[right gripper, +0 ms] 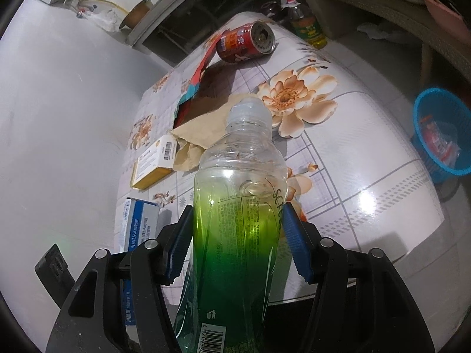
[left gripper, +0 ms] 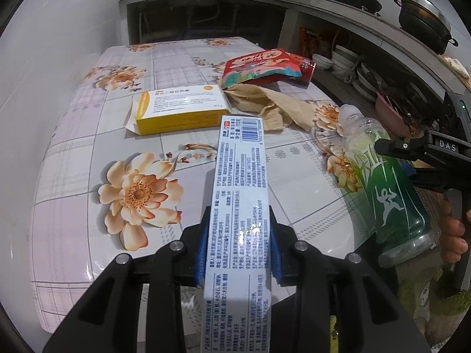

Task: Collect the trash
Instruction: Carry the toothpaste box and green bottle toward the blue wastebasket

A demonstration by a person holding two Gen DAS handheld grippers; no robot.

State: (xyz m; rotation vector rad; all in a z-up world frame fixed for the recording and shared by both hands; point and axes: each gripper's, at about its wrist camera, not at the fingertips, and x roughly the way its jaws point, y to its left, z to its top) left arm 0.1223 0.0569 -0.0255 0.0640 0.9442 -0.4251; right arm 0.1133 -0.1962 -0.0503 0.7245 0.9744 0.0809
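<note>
Left wrist view: the left gripper [left gripper: 238,242] clamps a long toothpaste box [left gripper: 240,194], its long axis running forward over the floral table [left gripper: 88,176]; a yellow medicine box [left gripper: 179,111] and brown paper [left gripper: 276,103] lie beyond.

Right wrist view: the right gripper [right gripper: 235,244] grips a green-tinted plastic bottle [right gripper: 235,206], cap pointing forward. The blue basket [right gripper: 441,135] stands on the floor past the table's right edge, nearer this hand, with open room between.

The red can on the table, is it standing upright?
No. The red can lies on its side on the table, its open top facing the camera.
</note>
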